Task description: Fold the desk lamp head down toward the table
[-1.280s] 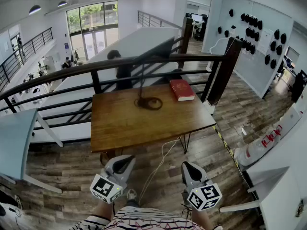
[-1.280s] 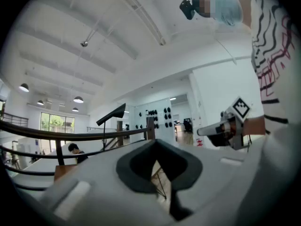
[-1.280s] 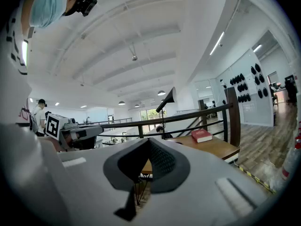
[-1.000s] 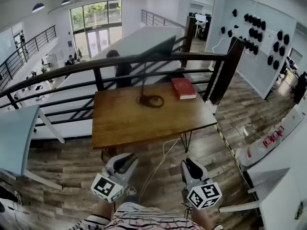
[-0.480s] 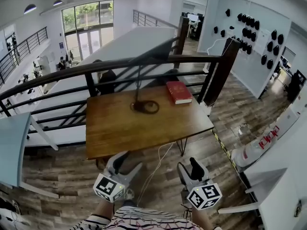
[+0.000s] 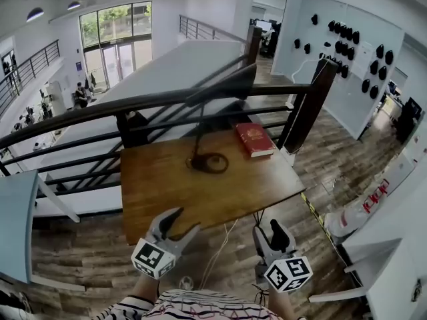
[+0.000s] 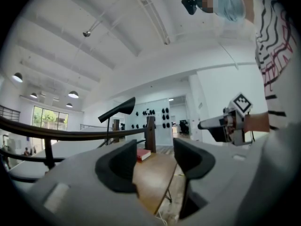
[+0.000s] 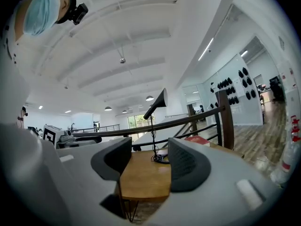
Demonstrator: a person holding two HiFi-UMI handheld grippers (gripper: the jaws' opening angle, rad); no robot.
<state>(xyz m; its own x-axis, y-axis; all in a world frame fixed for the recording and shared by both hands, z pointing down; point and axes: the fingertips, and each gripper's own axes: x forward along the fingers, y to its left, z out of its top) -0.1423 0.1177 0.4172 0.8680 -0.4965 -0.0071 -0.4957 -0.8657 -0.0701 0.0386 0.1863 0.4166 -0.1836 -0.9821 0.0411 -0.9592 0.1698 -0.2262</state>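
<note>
Left claw (image 6: 186, 219), right claw (image 6: 268, 231): just-spread, empty.

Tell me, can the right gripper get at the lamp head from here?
Probably not yet: the right gripper, jaws just opened and empty, hangs short of the table, with the lamp head far across it. Nothing blocks the way, though.

Table (image 6: 173, 185) just ahead of the left gripper (image 6: 185, 220) and right gripper (image 6: 267, 233) is showing a smooth brown wood top with a soft sheen. Lamp (image 6: 223, 84) on it is looking like matt black metal, and the book (image 6: 255, 139) further past the right gripper is wearing a dull red cover. Both grippers, jaws just been opening with nothing between them, are looking like matt grey plastic with black rubbery pads (image 8: 186, 166). Floor (image 6: 80, 245) below them is showing grainy planks.
</note>
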